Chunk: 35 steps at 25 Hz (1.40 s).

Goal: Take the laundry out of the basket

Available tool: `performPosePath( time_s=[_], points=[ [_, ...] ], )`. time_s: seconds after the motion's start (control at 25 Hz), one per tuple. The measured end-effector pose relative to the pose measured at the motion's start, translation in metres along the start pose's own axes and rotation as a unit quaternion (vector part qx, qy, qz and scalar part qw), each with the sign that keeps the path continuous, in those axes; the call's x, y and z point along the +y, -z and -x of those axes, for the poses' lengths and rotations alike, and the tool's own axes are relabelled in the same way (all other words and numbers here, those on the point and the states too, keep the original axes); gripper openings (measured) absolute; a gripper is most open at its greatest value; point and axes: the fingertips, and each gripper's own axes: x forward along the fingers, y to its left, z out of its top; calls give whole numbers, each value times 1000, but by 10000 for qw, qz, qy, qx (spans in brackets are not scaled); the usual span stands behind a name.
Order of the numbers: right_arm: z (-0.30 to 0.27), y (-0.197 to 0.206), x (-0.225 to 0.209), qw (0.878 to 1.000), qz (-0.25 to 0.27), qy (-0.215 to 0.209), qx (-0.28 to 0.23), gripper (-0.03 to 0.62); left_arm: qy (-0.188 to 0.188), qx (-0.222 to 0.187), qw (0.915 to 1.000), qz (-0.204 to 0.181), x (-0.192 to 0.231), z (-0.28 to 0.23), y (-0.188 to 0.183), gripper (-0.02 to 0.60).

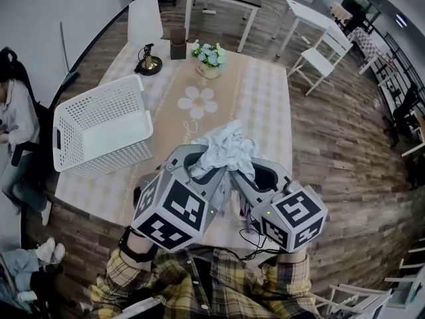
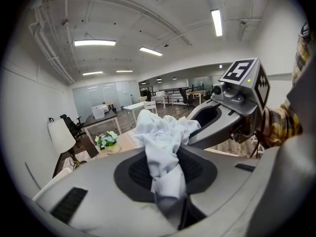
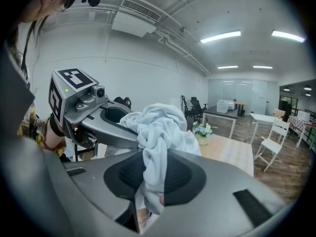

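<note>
A crumpled white garment [image 1: 224, 146] hangs in the air over the near part of the table, held from both sides. My left gripper [image 1: 201, 167] is shut on its left end and my right gripper [image 1: 244, 169] on its right end, jaws close together. In the left gripper view the garment [image 2: 161, 147] is pinched between the jaws, and the right gripper [image 2: 228, 107] shows just beyond it. In the right gripper view the garment [image 3: 157, 135] bunches up out of the jaws. The white slotted laundry basket [image 1: 99, 133] stands tilted on the table's left side, and its inside looks bare.
The table [image 1: 265, 105] has a checked cloth with a flower runner. At its far end stand a white lamp [image 1: 146, 28], a brown box [image 1: 178, 45] and a flower pot [image 1: 209, 58]. A white chair [image 1: 322, 55] stands far right. A person [image 1: 13, 118] sits at the left.
</note>
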Motion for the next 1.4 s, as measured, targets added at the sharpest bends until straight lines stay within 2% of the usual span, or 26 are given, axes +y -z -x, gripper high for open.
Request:
performPosePath(
  time_s=[0.24,0.44,0.64,0.84,0.96,1.12,1.16,1.24,1.4],
  points=[
    [-7,59,-9,9979,-619,20,185,114,449,274,9982,289,-26,-35,40,115],
    [-23,114,-15,9927,-1004,183,648,115,852,588,9929,580,-44,-69,84,118],
    [-43,167,-21,9839,-1440,265,1022,124,1053,802,9886,723,-54,-100,131,142],
    [-57,211,-18,9765,-1603,360,1395,143,1131,1038,9832,983,-64,-116,174,172],
    [-64,222,-17,9738,-1688,400,1468,152,1085,1078,9820,1112,-63,-121,188,186],
    [-59,221,-22,9736,-1701,429,1461,164,1124,1072,9810,1163,-63,-123,186,203],
    [-58,219,-23,9738,-1716,410,1436,172,1121,1067,9814,1138,-61,-122,184,219],
    [-57,212,-21,9740,-1792,357,1340,214,1096,1053,9824,1087,-50,-118,183,291],
    [-46,183,-24,9759,-1931,413,933,250,1076,964,9851,939,-26,-99,176,328]
  ],
)
